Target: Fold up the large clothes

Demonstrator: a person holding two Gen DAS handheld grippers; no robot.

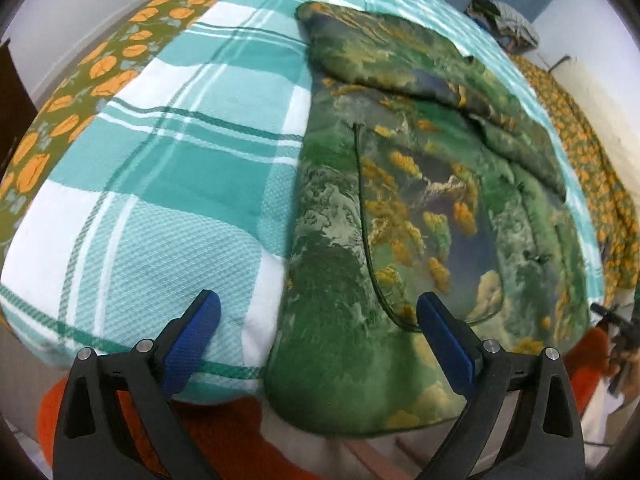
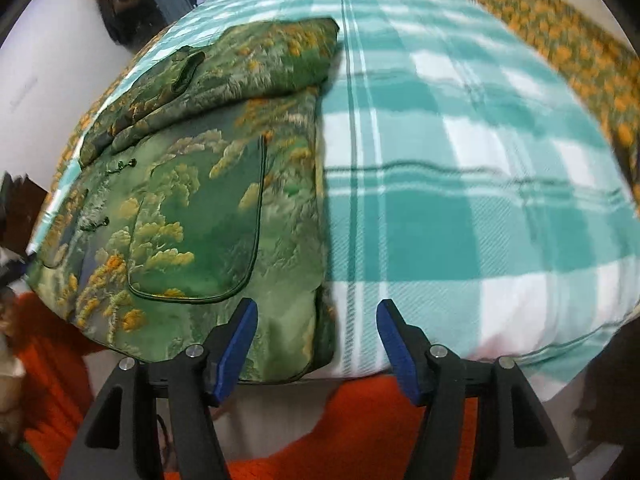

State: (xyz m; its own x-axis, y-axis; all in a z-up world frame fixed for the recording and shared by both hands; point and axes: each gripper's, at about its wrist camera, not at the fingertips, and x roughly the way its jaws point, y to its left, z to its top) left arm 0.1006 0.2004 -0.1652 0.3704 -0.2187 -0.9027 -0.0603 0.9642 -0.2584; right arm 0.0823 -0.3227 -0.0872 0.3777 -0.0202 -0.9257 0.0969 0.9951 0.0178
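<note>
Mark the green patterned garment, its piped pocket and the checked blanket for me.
green patterned garment (image 1: 332,264), left wrist view, on its left side panel.
piped pocket (image 2: 200,240), right wrist view, on the pocket's middle.
checked blanket (image 2: 460,220), right wrist view, on a bare teal square.

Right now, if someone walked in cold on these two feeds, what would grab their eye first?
First the green jacket with its yellow-gold landscape print, lying partly folded on the teal-and-white checked blanket, a sleeve laid across its far end. Next the blue-padded claws: the left claw stands open over the jacket's near edge, the right claw open over its side edge, neither holding anything. An orange-flowered cover shows beyond the blanket.
</note>
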